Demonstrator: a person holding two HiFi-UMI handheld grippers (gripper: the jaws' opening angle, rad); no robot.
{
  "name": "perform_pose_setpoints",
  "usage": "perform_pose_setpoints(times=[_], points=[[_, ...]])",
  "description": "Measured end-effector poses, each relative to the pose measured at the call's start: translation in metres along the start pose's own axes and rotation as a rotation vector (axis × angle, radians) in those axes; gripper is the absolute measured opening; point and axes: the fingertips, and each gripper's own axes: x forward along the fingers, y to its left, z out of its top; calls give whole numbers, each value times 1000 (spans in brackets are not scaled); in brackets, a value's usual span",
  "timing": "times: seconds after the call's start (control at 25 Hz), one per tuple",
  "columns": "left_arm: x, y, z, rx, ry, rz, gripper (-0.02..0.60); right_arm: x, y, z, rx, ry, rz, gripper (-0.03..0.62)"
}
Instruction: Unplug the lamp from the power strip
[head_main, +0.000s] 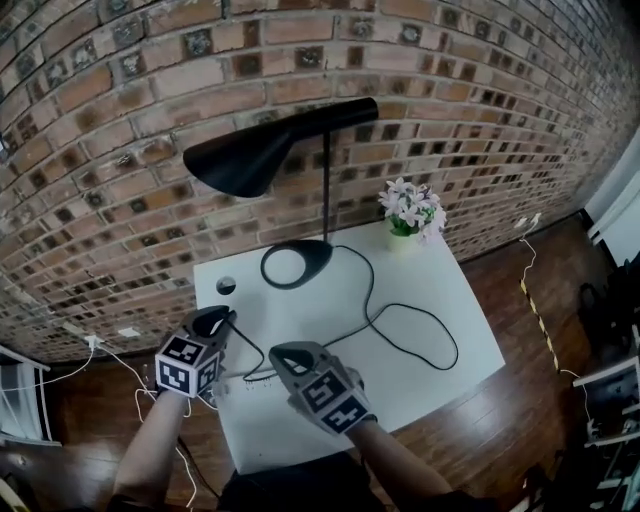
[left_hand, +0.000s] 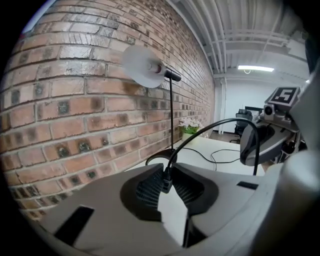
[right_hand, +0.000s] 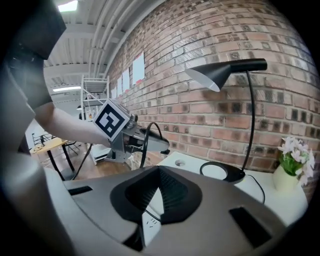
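Over the tabletop (head_main: 425, 285), the left hand-held gripper (left_hand: 166, 174) clamps the lamp (head_main: 250, 160) plug (left_hand: 165, 184); the right hand-held gripper's (right_hand: 159, 172) jaws are together above the power strip (head_main: 248, 382).

The white square desk (head_main: 445, 325) before me carries a black lamp's round base (head_main: 296, 264) near the back. A small pot of pale flowers (head_main: 408, 218) stands at the far right corner. A thin black cord (head_main: 371, 283) loops across, and a white power strip (head_main: 262, 378) lies by my near edge.
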Motion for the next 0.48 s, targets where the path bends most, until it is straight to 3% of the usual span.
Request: perform_pose_setpoints(times=[0.2,0.48], points=[[4,21,-16,15,-4,-84,60,25,9,8,29,20,-85,-3],[24,44,-31,1,-14,-157,60,48,33,1,62,88,-137,-5]])
